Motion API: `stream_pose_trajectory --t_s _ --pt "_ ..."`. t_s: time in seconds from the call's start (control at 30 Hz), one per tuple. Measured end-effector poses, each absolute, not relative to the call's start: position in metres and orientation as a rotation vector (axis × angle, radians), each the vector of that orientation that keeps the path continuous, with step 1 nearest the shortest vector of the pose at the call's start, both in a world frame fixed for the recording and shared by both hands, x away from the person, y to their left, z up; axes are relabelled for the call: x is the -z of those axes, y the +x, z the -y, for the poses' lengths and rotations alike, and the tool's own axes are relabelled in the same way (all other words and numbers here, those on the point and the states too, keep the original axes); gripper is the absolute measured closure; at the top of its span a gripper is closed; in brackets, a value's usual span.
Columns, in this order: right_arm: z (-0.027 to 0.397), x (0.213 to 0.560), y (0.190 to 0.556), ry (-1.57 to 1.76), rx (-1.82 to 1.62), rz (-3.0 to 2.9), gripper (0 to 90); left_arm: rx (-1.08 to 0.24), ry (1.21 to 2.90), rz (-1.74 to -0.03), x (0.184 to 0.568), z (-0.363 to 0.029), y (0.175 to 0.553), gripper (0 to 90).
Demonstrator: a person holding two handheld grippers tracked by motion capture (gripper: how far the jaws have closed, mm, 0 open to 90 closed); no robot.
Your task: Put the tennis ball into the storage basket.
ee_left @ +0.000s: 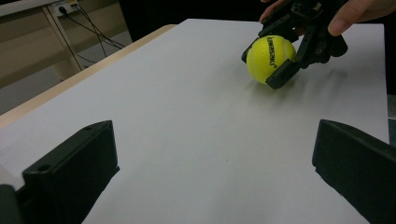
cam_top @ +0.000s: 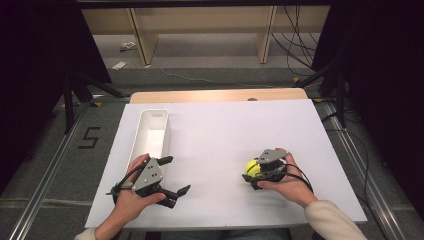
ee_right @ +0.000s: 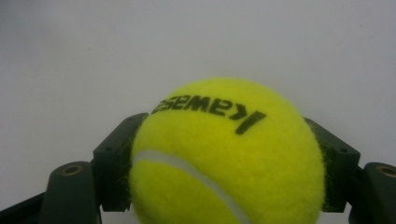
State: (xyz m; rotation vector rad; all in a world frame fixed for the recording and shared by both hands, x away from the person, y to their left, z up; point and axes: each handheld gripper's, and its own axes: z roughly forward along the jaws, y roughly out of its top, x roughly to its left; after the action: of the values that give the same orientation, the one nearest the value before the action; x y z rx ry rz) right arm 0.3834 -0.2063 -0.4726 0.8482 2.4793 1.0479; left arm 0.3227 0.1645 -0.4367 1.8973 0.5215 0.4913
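Note:
A yellow tennis ball with black lettering rests on the white sheet at the right. My right gripper is shut on it, one black pad pressed against each side of the ball. The left gripper view also catches the ball at the upper right, clamped by that gripper under a person's hand. My left gripper sits at the near left of the sheet, jaws wide open with nothing between them, pointing towards the ball.
A long white tray lies on the left side of the sheet, just beyond the left hand. The wooden table edge shows past the sheet's far side. Bare sheet stretches between the two grippers.

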Motion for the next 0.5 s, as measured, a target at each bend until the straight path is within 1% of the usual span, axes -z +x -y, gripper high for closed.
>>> stream_pose_trajectory --t_s 0.5 --pt "0.2086 0.4652 0.3838 0.865 -1.1 -2.434 26.0 -0.493 1.897 -0.522 0.4366 -0.1647 0.3229 0.0"
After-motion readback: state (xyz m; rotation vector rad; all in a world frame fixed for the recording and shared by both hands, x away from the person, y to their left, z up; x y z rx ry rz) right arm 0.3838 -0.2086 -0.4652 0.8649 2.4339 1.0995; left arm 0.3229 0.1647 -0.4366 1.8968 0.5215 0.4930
